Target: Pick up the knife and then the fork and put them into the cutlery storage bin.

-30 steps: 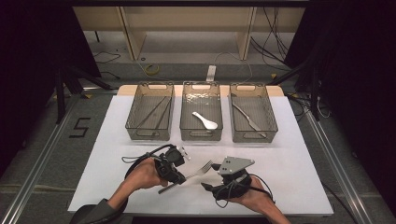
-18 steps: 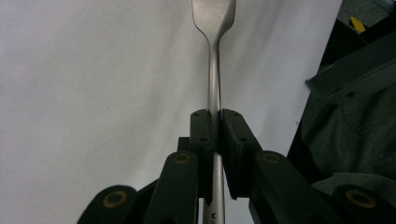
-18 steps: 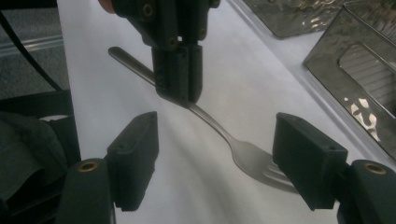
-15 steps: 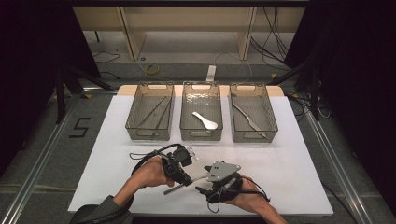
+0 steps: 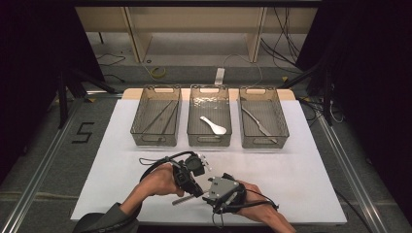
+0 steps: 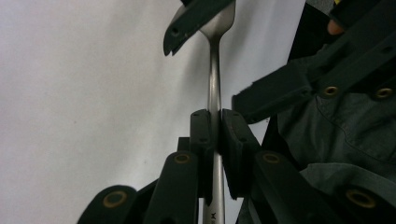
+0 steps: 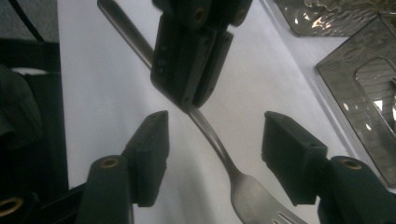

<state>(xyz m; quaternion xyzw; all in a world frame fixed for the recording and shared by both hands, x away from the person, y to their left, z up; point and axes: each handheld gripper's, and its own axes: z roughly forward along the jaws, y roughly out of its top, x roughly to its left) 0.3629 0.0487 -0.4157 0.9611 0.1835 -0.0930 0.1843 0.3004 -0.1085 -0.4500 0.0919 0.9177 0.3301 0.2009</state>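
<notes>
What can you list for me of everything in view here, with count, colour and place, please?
fork: one, silver, clamped by its handle above the mat's near edge
bins: three, clear grey, in a row at the mat's far side
chopsticks: a pair, dark, left bin
spoon: one, white, middle bin
knife: one, silver, right bin
mat: one, white, on the table
left gripper: black, shut on the fork
right gripper: black, jaws have just been closing either side of the fork's neck, not yet touching
</notes>
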